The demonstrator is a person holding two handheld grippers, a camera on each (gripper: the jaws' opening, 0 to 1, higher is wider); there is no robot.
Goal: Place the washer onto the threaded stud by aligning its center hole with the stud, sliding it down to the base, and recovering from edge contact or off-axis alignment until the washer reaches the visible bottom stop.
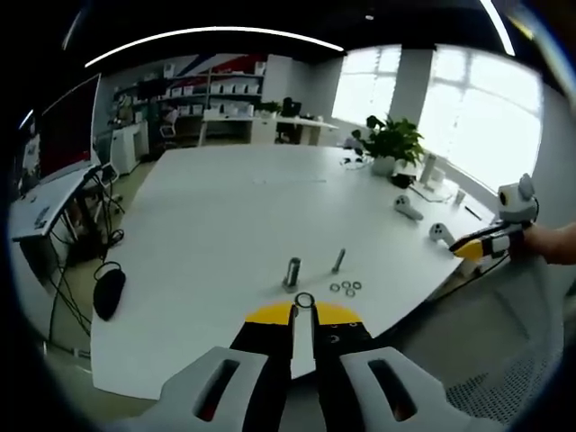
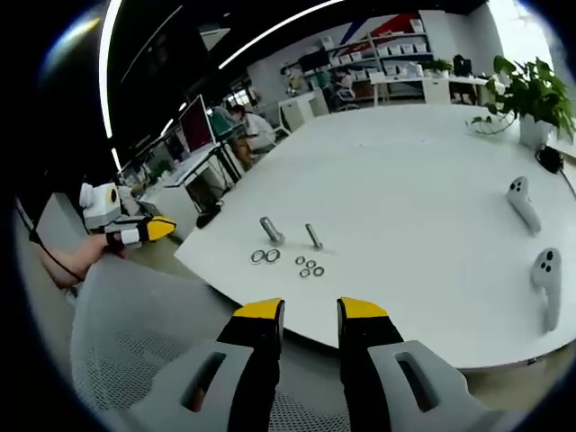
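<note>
Left tool (image 1: pixel 304 315) pinching a washer (image 1: pixel 305 301) near the threaded stud (image 1: pixel 292 271)

On the white worktop (image 1: pixel 225 207) we see the upright stud, then a second bolt (image 1: pixel 338 261) and loose washers (image 1: pixel 346 288) to its right; our right tool (image 2: pixel 310 315) hangs open, holding nothing. We judge the edge-held washer could catch the stud's top tilted and jam or slip free.

Bright window (image 1: pixel 477 108) glare, sharp centre, edges fisheye-bent.
</note>
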